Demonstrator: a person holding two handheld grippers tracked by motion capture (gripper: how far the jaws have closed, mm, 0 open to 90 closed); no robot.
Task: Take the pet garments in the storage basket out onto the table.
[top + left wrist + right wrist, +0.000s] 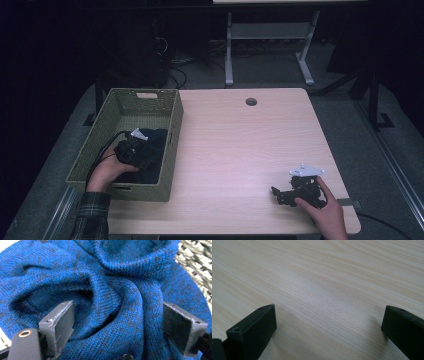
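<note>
your left gripper [134,149] is reaching into the green woven basket [172,150], jaws spread around folds of the blue knit sweater [110,285], whose weave is showing up close. your right gripper [295,192] is resting released on the wooden table [324,277].

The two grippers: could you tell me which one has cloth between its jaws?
The left gripper, inside the green basket, straddles the blue knit; the right gripper has bare table there.

The blue garment [120,290] is soft ribbed knit cloth, faintly fuzzy. It lies inside the olive basket [172,131], whose walls look like matt woven plastic. Beside the basket, the surface [324,282] is pale, smooth, satin wood grain.
</note>
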